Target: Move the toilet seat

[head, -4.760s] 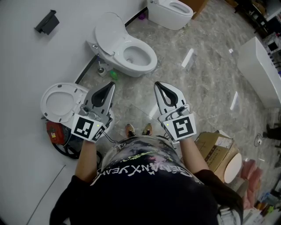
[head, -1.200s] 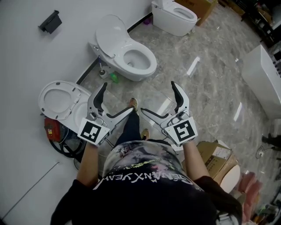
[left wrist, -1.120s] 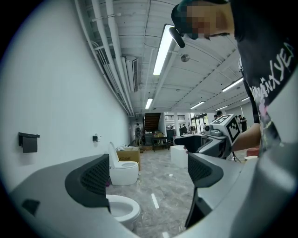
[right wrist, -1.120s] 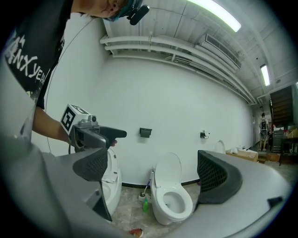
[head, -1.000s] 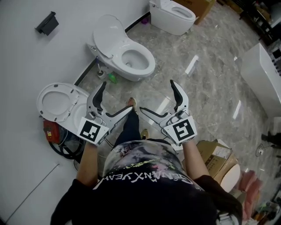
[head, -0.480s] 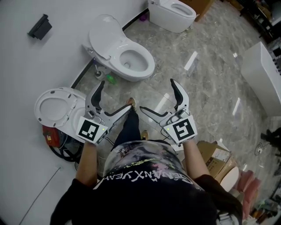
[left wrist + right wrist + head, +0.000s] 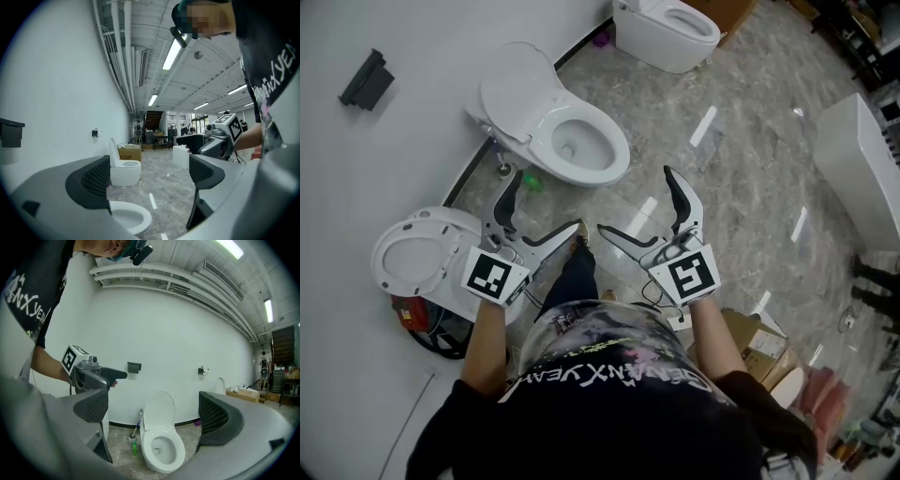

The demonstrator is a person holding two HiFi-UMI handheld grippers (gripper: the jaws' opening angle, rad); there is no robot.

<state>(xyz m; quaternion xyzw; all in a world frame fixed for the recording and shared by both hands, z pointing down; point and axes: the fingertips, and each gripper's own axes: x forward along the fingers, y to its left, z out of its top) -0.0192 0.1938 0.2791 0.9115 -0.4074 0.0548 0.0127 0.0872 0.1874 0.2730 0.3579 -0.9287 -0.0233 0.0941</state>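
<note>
A white toilet (image 7: 567,131) stands by the wall with its lid (image 7: 516,89) raised; it also shows in the right gripper view (image 7: 161,446). A loose white toilet seat with lid (image 7: 417,258) lies on the floor at the left, beside my left hand. My left gripper (image 7: 534,212) hangs open above the floor between the loose seat and the toilet, holding nothing. My right gripper (image 7: 647,216) is open too, level with it and empty. In the left gripper view the toilet's bowl rim (image 7: 129,216) sits below the open left gripper (image 7: 150,176). The right gripper (image 7: 154,413) frames the toilet.
A second toilet (image 7: 666,28) stands further along the wall. A green bottle (image 7: 534,183) and a brush sit by the toilet's base. A red item with black cable (image 7: 422,319) lies behind the loose seat. A cardboard box (image 7: 764,333) is at my right; a white cabinet (image 7: 858,141) is far right.
Both grippers, shut 4.8 s ago, now stand open. In the last second I have shifted along the wall; the loose seat and toilet have slid left and down in view.
</note>
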